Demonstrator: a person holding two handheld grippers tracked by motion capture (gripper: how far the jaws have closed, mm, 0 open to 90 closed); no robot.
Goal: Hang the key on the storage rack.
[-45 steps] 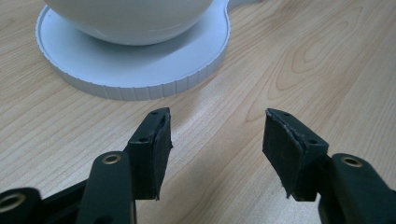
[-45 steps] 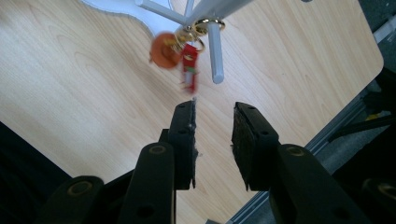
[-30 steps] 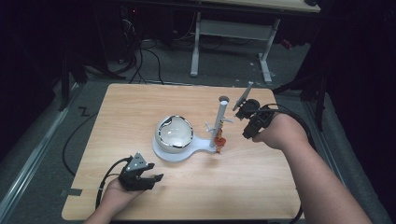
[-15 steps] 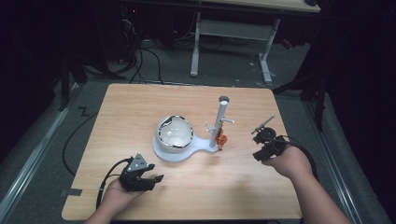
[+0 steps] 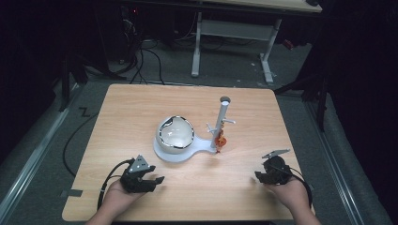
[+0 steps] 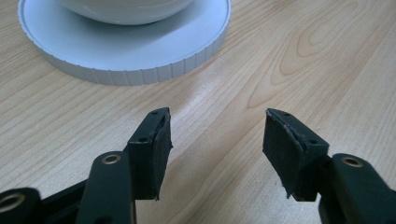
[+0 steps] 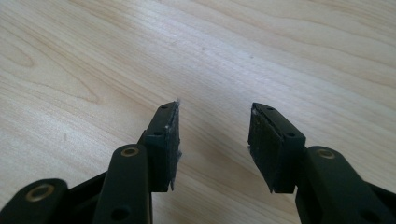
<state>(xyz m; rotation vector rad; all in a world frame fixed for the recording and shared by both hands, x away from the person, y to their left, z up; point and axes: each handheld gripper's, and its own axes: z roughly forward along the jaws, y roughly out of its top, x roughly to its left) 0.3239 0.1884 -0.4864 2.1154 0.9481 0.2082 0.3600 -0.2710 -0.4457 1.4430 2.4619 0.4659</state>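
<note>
**Desk:** What's on the wooden table (image 5: pixel 141 108), biggest thing first?

**Photographer:** A white stand (image 5: pixel 174 154), near the centre: round ribbed base, a neck running right to an upright post (image 5: pixel 221 123) with small pegs. A white bowl (image 5: pixel 175 135) with a dark rim sits tilted on the base. A small orange piece (image 5: pixel 220 141) hangs low on the post.

**Desk:** How would the bowl handle?

**Photographer:** It looks hard, glossy and breakable, so likely slippery between pads. My guess: take it by the rim, at the near side, and lift gently. The stand seems light plastic and may slide or tip if nudged.

**Desk:** And the tongs?

**Photographer:** The left gripper (image 5: pixel 151 180) rests at the near left edge, jaws parted and empty; its own view shows the base (image 6: pixel 126 51) just ahead. The right gripper (image 5: pixel 261 176) sits at the near right, well apart from the stand, jaws having just been opening, nothing between them, bare wood (image 7: pixel 280 56) beneath.

**Desk:** Anything in the way?

**Photographer:** For the left, nothing. For the right, the post and its pegs stand between it and the bowl.
</note>
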